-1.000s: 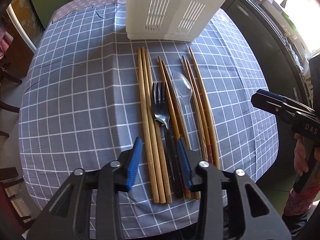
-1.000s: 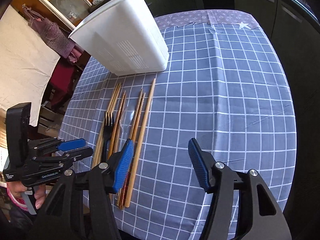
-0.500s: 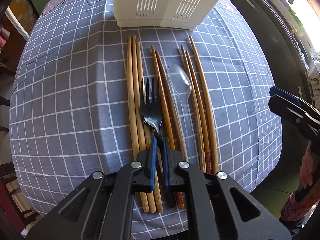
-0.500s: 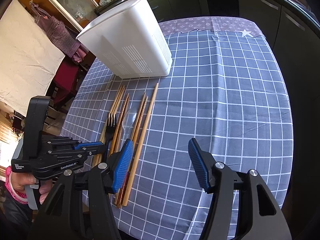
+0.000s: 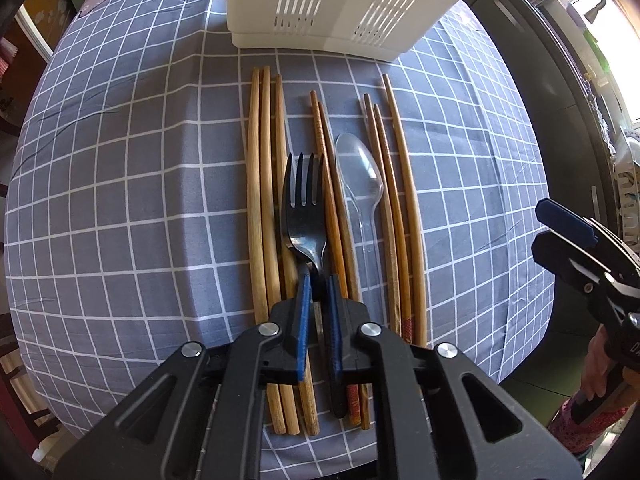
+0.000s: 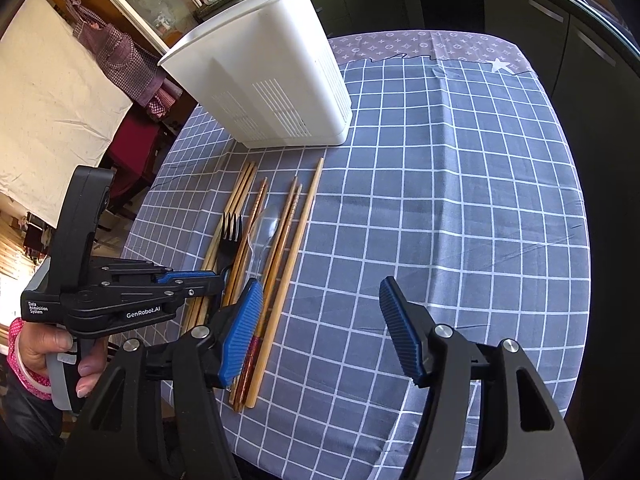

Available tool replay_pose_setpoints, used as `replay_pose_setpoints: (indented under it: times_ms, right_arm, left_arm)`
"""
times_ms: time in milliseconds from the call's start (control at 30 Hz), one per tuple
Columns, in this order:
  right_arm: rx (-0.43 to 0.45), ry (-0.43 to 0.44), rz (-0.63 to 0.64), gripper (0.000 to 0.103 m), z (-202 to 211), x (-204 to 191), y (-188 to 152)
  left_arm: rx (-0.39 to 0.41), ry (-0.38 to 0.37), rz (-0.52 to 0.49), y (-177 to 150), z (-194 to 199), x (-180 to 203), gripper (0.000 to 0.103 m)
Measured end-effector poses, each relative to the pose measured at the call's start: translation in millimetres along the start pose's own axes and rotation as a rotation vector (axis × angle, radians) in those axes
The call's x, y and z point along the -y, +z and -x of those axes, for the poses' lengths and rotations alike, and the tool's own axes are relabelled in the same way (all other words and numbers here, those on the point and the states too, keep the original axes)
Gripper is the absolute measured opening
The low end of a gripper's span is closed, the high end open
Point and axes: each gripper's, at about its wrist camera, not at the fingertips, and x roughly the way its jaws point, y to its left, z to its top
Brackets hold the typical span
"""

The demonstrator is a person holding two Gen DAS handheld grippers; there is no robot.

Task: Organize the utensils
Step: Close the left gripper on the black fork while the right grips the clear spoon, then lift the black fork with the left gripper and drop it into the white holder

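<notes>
Gripping black fork by handle, left gripper sat clamped on neck just behind head; fork lay among chopsticks, clear spoon beside. Best move, judged: lift straight, avoid dragging sticks, carry to white holder.

Right view: right gripper hovered wide open, held nothing, above tablecloth.

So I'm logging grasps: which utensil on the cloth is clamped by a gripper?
The black fork: the left gripper is shut on its handle. The clear spoon and the wooden chopsticks lie untouched.
</notes>
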Motion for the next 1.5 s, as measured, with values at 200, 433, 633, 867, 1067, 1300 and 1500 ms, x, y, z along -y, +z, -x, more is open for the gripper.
replay_pose_setpoints:
  times_ms: [200, 433, 633, 867, 1067, 1300, 1500]
  right_arm:
    - [-0.008, -0.001, 0.001, 0.062, -3, 1, -1]
    - [-0.033, 0.021, -0.003, 0.067, -7, -2, 0]
    - [-0.110, 0.017, 0.012, 0.044, -20, -22, 9]
    - [-0.203, 0.030, 0.041, 0.016, -59, -57, 16]
    - [-0.275, 0.010, -0.012, 0.012, -91, -63, 24]
    - [-0.298, -0.061, -0.035, 0.012, -105, -64, 34]
    - [-0.316, -0.135, -0.018, 0.013, -123, -80, 42]
  left_arm:
    - [0.004, 0.013, -0.032, 2, -9, 1, 0.009]
    - [0.077, -0.015, -0.061, 3, 4, 12, 0.008]
    - [0.193, -0.046, -0.053, -2, 40, 4, 0.008]
    - [0.303, -0.031, -0.077, -19, 71, -5, 0.008]
    - [0.304, -0.046, -0.097, -30, 80, -18, 0.008]
    - [0.328, -0.055, -0.118, -36, 86, -21, 0.008]
    - [0.367, -0.040, -0.141, -40, 94, -17, 0.008]
